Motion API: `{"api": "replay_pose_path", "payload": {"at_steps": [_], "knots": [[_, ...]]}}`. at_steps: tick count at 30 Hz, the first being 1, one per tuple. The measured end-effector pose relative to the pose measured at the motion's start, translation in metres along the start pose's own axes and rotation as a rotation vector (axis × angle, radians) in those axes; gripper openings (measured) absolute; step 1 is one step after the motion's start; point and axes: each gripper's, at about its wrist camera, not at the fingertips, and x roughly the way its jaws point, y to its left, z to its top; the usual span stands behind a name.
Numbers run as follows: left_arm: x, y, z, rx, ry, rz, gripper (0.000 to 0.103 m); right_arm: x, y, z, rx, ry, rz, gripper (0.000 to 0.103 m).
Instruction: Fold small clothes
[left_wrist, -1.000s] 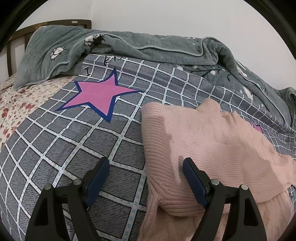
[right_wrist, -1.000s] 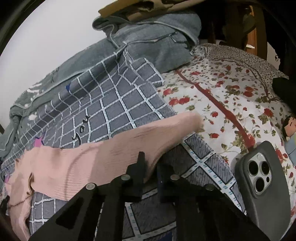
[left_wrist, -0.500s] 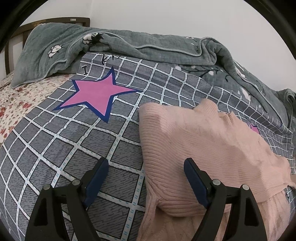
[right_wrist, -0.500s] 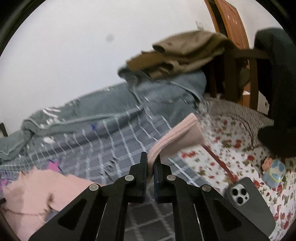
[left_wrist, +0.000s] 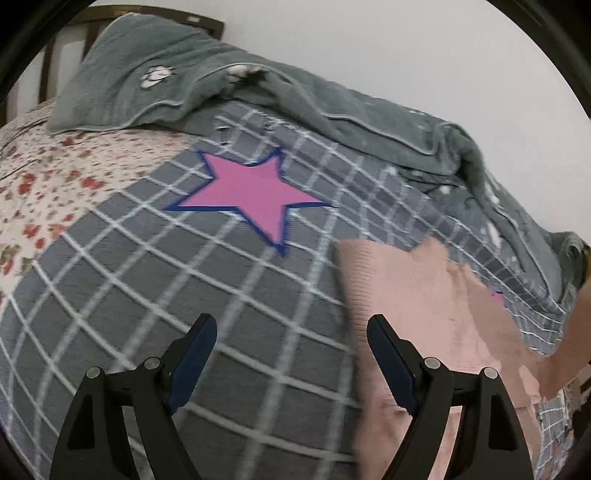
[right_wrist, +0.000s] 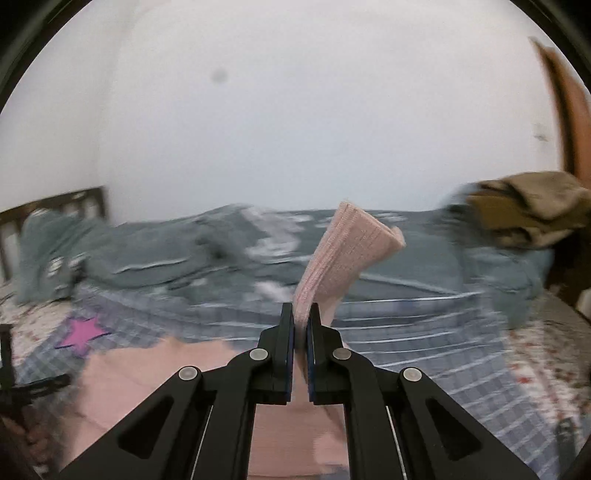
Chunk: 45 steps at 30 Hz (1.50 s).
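Note:
A pink ribbed sweater (left_wrist: 424, 306) lies on the grey checked bedcover (left_wrist: 184, 288), to the right in the left wrist view. My left gripper (left_wrist: 291, 332) is open and empty, just above the bedcover at the sweater's left edge. My right gripper (right_wrist: 301, 314) is shut on the sweater's sleeve (right_wrist: 343, 251) and holds it lifted above the sweater body (right_wrist: 155, 380), the cuff end sticking up. The raised sleeve also shows at the right edge of the left wrist view (left_wrist: 569, 350).
A grey-green blanket (left_wrist: 258, 96) is bunched along the wall. A pink star (left_wrist: 251, 195) is printed on the bedcover. A floral sheet (left_wrist: 40, 177) lies to the left. Brown clothes (right_wrist: 528, 214) are piled at the right. A dark headboard (right_wrist: 55, 206) stands at the left.
My right gripper has lifted the sleeve off the bed and swung it up and left, over the sweater. My left gripper has shifted left, off the sweater onto the bedcover.

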Motion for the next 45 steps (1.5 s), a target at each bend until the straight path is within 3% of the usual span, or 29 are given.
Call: {"api": "replay_pose_path", "payload": {"at_steps": [4, 9, 13, 17, 19, 21, 25, 30, 36, 40, 45], "knots": [[0.001, 0.027, 0.006, -0.068, 0.023, -0.015, 0.083, 0.030, 0.087, -0.019, -0.020, 0.094, 0.165, 0.006], [-0.003, 0.033, 0.003, -0.056, 0.024, -0.029, 0.083, 0.069, 0.161, -0.055, -0.074, 0.228, 0.243, 0.006], [-0.002, 0.039, 0.005, -0.065, 0.024, -0.033, 0.083, 0.087, 0.182, -0.074, -0.101, 0.297, 0.262, 0.006], [-0.002, 0.046, 0.005, -0.094, 0.028, -0.063, 0.083, 0.092, 0.196, -0.093, -0.122, 0.416, 0.391, 0.027], [-0.003, 0.046, 0.005, -0.085, 0.025, -0.061, 0.083, 0.084, 0.206, -0.101, -0.201, 0.419, 0.397, 0.040], [-0.004, 0.045, 0.004, -0.077, 0.023, -0.057, 0.083, 0.071, 0.207, -0.105, -0.257, 0.391, 0.380, 0.042], [-0.006, 0.042, 0.003, -0.078, 0.012, -0.083, 0.083, 0.039, 0.170, -0.104, -0.280, 0.329, 0.335, 0.043], [-0.015, 0.023, 0.002, -0.047, -0.021, -0.160, 0.081, 0.018, 0.077, -0.097, -0.180, 0.262, 0.145, 0.043], [-0.012, -0.021, 0.000, 0.005, -0.022, -0.240, 0.081, 0.024, -0.026, -0.105, -0.042, 0.317, -0.055, 0.043], [-0.001, -0.045, -0.010, 0.069, -0.026, -0.181, 0.081, 0.047, -0.058, -0.113, 0.022, 0.334, -0.073, 0.043], [0.023, -0.065, -0.020, 0.151, 0.020, -0.080, 0.081, 0.082, -0.078, -0.141, 0.092, 0.408, -0.020, 0.042]]}}
